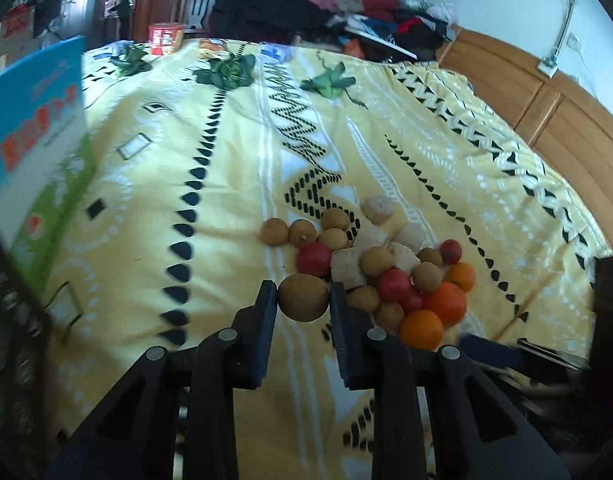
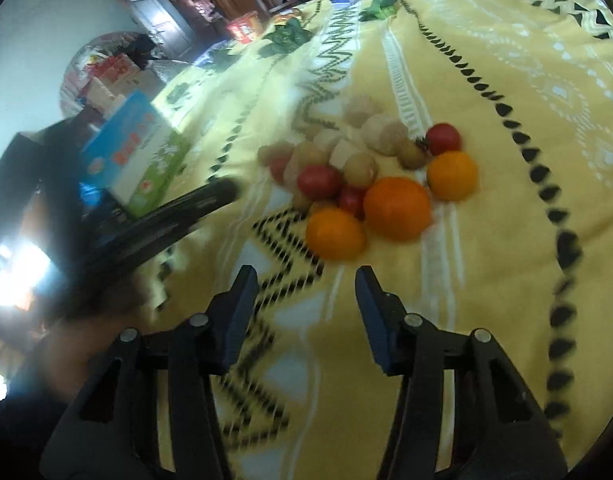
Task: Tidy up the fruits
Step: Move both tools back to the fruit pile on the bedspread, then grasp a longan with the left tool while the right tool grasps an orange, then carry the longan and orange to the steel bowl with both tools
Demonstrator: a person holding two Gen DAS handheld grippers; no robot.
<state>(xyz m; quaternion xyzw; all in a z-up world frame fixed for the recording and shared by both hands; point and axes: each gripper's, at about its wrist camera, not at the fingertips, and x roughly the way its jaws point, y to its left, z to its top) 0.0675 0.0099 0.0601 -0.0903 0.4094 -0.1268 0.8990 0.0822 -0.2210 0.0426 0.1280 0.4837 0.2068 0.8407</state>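
Observation:
A mixed pile of fruit (image 1: 386,264) lies on a yellow patterned bedspread (image 1: 226,184): brown longans, red cherry tomatoes, oranges and pale cut chunks. My left gripper (image 1: 303,300) is shut on a brown longan (image 1: 303,298), held just left of the pile's near edge. In the right wrist view my right gripper (image 2: 306,288) is open and empty, just short of the nearest orange (image 2: 335,233). A larger orange (image 2: 397,208) and a third orange (image 2: 451,175) lie behind it, with tomatoes (image 2: 319,180) and longans (image 2: 360,169) beyond.
A blue and green carton (image 1: 34,152) stands at the left, also seen in the right wrist view (image 2: 134,156). Green leaf sprigs (image 1: 226,72) lie farther up the bed. A red tin (image 1: 166,38), piled clothes (image 1: 326,4) and a wooden headboard (image 1: 546,112) lie beyond.

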